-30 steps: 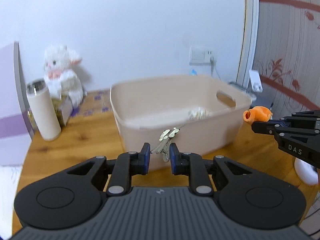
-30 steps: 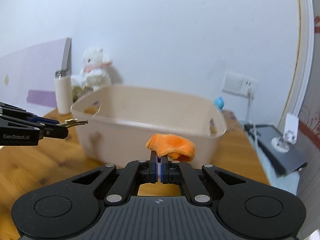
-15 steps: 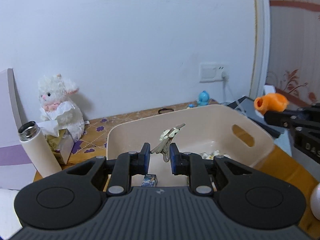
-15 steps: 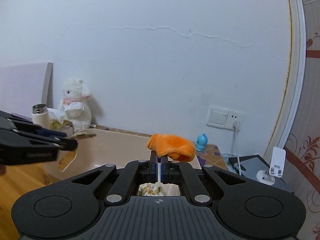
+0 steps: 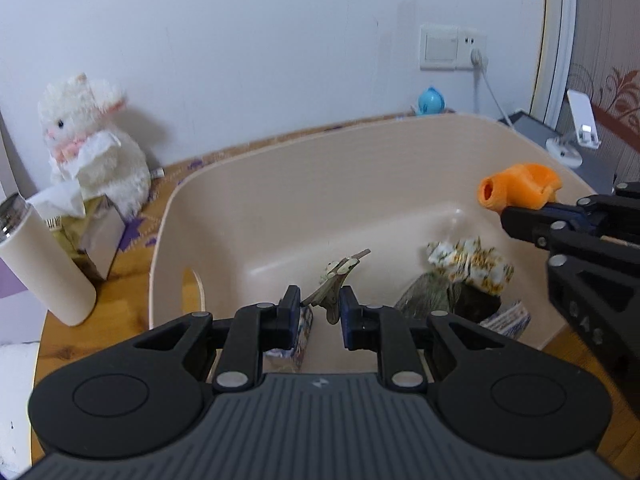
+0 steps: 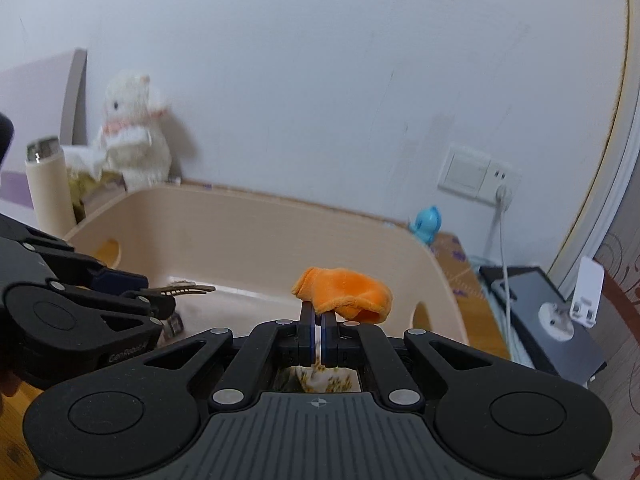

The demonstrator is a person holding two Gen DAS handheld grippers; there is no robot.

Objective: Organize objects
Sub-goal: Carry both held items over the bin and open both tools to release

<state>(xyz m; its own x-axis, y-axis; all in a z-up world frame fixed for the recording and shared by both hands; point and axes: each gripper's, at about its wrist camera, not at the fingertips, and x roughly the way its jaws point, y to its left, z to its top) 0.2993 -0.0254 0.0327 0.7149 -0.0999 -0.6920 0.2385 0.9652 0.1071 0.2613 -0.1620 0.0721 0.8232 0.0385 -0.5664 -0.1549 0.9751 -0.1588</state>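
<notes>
A beige plastic bin point(image 5: 280, 184) fills the middle of the left wrist view. My left gripper point(image 5: 319, 307) is shut on a bunch of keys point(image 5: 335, 280) and holds it over the bin's near left part. My right gripper point(image 6: 318, 322) is shut on an orange plush piece point(image 6: 346, 290), held over the bin point(image 6: 240, 232); it also shows in the left wrist view point(image 5: 520, 190). Inside the bin lie a floral packet point(image 5: 470, 266), a dark netted item point(image 5: 426, 300) and small cartons point(image 5: 298, 332). The keys show in the right wrist view point(image 6: 184, 290).
A cream flask point(image 5: 40, 260), a tissue box point(image 5: 88, 232) and a white plush rabbit point(image 5: 92, 148) stand left of the bin. A blue figurine point(image 5: 430, 100), a plugged cable point(image 5: 486, 88), a grey device point(image 6: 540, 312) and a white phone stand point(image 5: 576, 132) are at the right.
Both grippers have tilted down and moved over the bin, so its inside now shows. The keys and the orange piece stay gripped.
</notes>
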